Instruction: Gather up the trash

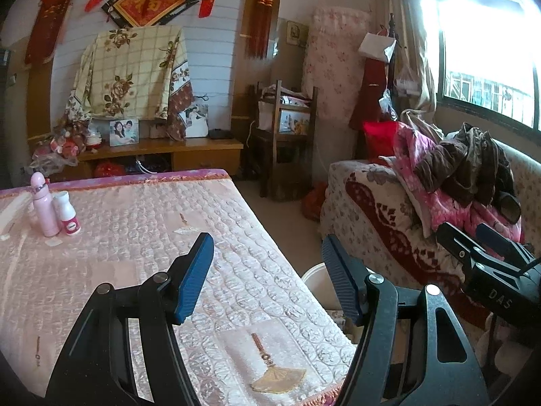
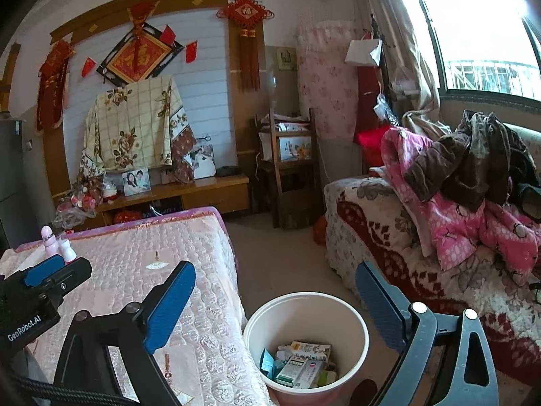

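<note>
On the left, a table (image 1: 142, 237) under a pink quilted cloth carries a tall pink bottle (image 1: 43, 206) and, touching its right side, a shorter white bottle (image 1: 67, 215) with a dark pink label; both stand upright near the far left corner. A few small white scraps (image 1: 54, 242) lie on the cloth just in front of them.

The left gripper (image 1: 267, 277) hangs over the table's right edge, its blue-padded jaws spread partway with nothing between them. Through the gap shows a bit of the rim of a bin that stands on the floor.

The right wrist view shows that bin (image 2: 306, 308) plainly: a round white bucket with a pinkish base, just beside the table's right edge, between the table and a sofa. In its bottom lies the collected trash (image 2: 301, 362): a green-and-white carton, a second printed carton lying flat behind it, a blue wrapper at the left and crumpled white paper.

The right gripper (image 2: 274, 308) hangs above the bin with its jaws spread wide and empty.

On the right, the sofa (image 2: 372, 209), under a red-and-white floral cover, holds a heap of pink and brown clothes (image 2: 466, 182).
</note>
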{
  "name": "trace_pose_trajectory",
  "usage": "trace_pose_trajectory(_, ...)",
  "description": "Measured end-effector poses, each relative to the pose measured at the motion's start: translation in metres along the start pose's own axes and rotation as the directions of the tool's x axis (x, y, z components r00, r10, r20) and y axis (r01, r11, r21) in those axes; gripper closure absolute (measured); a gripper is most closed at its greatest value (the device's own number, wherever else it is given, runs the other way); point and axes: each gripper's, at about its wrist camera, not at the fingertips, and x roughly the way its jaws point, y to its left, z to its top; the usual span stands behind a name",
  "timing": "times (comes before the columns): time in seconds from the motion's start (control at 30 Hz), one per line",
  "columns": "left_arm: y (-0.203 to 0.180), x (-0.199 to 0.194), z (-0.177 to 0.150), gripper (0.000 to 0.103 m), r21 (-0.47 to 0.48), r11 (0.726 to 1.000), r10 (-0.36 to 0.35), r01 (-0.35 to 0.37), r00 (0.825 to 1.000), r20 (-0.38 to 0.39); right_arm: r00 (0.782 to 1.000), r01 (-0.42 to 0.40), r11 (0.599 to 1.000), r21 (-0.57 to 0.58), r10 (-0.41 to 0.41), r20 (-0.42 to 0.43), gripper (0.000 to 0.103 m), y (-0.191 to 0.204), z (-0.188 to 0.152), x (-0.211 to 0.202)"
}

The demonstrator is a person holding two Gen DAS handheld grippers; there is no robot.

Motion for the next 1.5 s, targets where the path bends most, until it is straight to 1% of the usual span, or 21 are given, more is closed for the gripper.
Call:
trace_pose_trajectory(0.27, -0.006, -0.005, -0.001, 0.037, 0.024, 1.0, 0.005, -0.005, 1.0, 0.015, 1.0, 0.001, 1.0, -0.014, -0.001, 0.009, 0.008, 0.004, 0.0, -0.006)
trace_pose_trajectory(0.5, -0.008, -0.004, -0.001, 0.037, 0.025, 1.0, 0.003, -0.003, 1.0, 0.015, 1.0, 0.0, 1.0, -0.013, 0.0, 0.008, 0.008, 0.006, 0.0, -0.007)
trace_pose_trajectory(1.5, -0.011, 0.003, -0.009, 0.037, 0.035, 0.999, 0.0, 0.0, 1.0, -0.016, 1.0, -0.008, 1.0, -0.003, 0.008, -0.025, 0.008, 0.001, -0.002, 0.0)
